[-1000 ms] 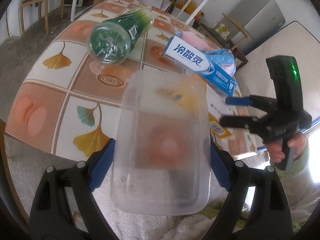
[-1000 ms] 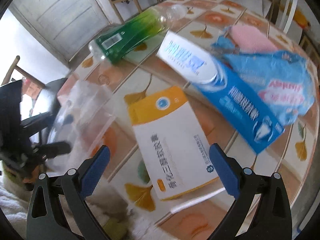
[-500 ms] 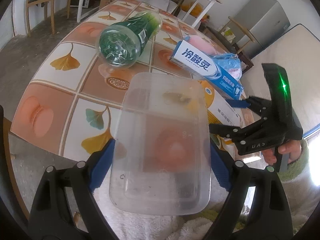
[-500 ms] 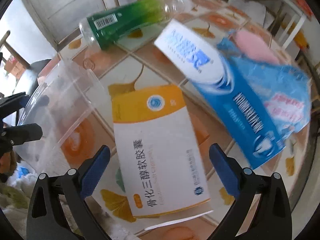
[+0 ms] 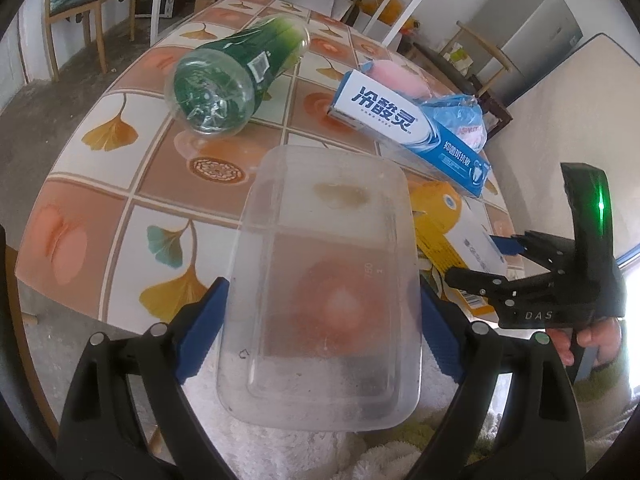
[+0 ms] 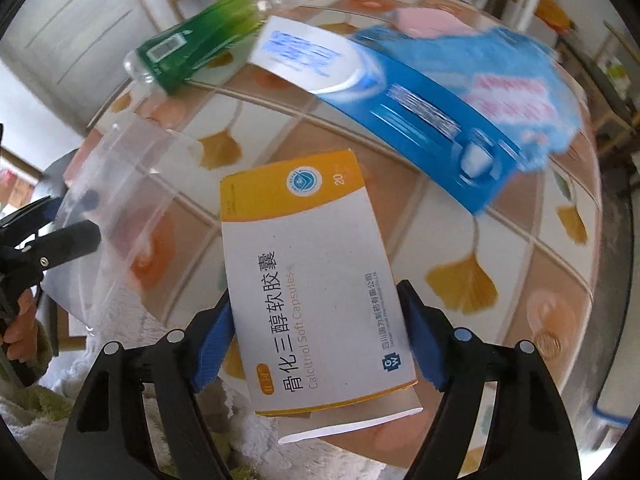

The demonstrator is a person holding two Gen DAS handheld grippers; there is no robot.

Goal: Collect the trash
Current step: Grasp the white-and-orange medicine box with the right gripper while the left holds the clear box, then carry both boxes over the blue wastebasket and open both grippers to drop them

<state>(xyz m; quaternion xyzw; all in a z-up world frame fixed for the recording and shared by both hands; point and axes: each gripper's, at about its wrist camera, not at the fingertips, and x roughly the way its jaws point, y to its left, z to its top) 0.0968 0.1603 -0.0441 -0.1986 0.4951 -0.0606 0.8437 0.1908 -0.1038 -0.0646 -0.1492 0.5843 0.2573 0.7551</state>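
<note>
Closing around the yellow medicine box (image 6: 316, 280), the right gripper (image 6: 316, 344) fingers have narrowed for pickup; the left gripper (image 5: 320, 332) clamps the clear container (image 5: 324, 280), ready to receive trash.

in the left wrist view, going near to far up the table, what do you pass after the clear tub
clear plastic container held in the left gripper → green bottle lying on its side → chair beyond the table
</note>
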